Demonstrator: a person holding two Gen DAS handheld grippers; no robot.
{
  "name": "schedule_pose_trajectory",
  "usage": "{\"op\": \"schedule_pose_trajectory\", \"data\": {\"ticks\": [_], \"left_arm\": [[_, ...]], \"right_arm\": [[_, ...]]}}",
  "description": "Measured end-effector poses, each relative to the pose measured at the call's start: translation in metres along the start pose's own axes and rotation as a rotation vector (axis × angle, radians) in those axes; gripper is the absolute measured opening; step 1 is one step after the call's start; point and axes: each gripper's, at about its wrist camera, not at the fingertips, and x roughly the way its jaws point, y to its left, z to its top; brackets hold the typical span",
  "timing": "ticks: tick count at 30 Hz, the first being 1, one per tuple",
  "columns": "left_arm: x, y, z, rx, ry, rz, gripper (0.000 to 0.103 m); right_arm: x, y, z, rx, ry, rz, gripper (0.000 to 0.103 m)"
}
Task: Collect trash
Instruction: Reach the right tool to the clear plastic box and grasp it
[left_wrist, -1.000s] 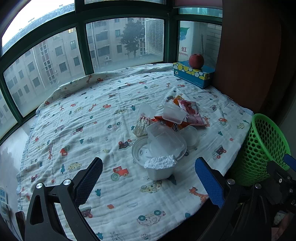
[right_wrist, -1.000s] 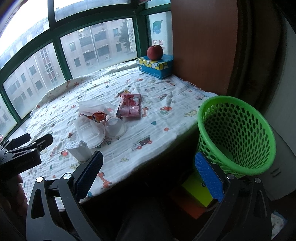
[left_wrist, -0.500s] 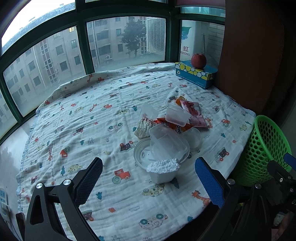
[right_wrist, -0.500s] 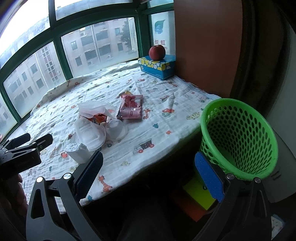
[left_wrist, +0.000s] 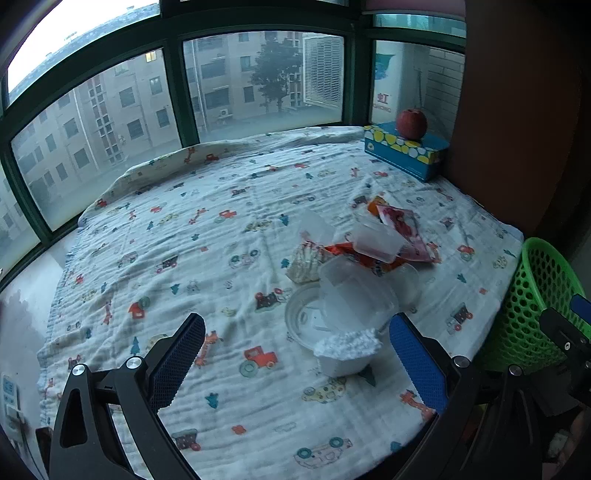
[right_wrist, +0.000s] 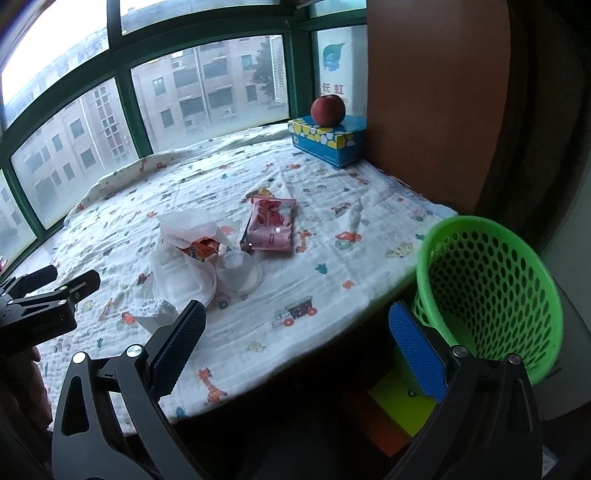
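Note:
A heap of trash lies on the patterned cloth: a white foam cup (left_wrist: 346, 350) nearest me, clear plastic lids and containers (left_wrist: 351, 299), an orange wrapper (left_wrist: 354, 253) and a pink snack packet (left_wrist: 404, 230). My left gripper (left_wrist: 295, 360) hangs open just short of the foam cup, holding nothing. In the right wrist view the same heap shows the foam cup (right_wrist: 153, 314), the containers (right_wrist: 184, 275) and the pink packet (right_wrist: 273, 225). My right gripper (right_wrist: 297, 350) is open and empty over the cloth's front edge. The green mesh basket (right_wrist: 487, 291) stands right of it, below the ledge.
A blue tissue box (right_wrist: 327, 140) with a red apple (right_wrist: 328, 110) on top sits at the far right corner by a brown panel. Green-framed windows bound the far side. The basket (left_wrist: 535, 306) also shows at the right edge of the left wrist view. Yellow and orange items (right_wrist: 399, 406) lie below.
Both grippers have drawn back a little from the ledge, so the trash heap and basket look slightly farther off. Neither gripper's opening has changed.

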Motion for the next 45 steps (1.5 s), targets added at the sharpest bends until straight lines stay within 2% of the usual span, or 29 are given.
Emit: {"op": "schedule_pose_trajectory", "data": {"ticks": [7, 13, 15, 24, 31, 35, 45], "left_arm": [[0.008, 0.015, 0.005, -0.026, 0.009, 0.016, 0.097], [0.016, 0.031, 0.001, -0.051, 0.027, 0.026, 0.097], [0.018, 0.035, 0.000, -0.056, 0.028, 0.030, 0.097], [0.028, 0.056, -0.007, -0.079, 0.045, 0.030, 0.097], [0.032, 0.066, -0.011, -0.085, 0.050, 0.030, 0.097], [0.035, 0.073, -0.013, -0.096, 0.057, 0.028, 0.097], [0.036, 0.068, -0.016, -0.071, 0.059, 0.000, 0.097]], "right_arm": [[0.015, 0.011, 0.015, -0.023, 0.021, 0.047, 0.098], [0.030, 0.033, 0.039, -0.040, 0.050, 0.135, 0.098], [0.038, 0.041, 0.048, -0.036, 0.073, 0.174, 0.098], [0.082, 0.073, 0.087, -0.016, 0.192, 0.249, 0.098], [0.128, 0.083, 0.109, 0.076, 0.310, 0.280, 0.094], [0.146, 0.090, 0.116, 0.081, 0.347, 0.260, 0.091], [0.184, 0.092, 0.114, 0.156, 0.488, 0.258, 0.080]]}}
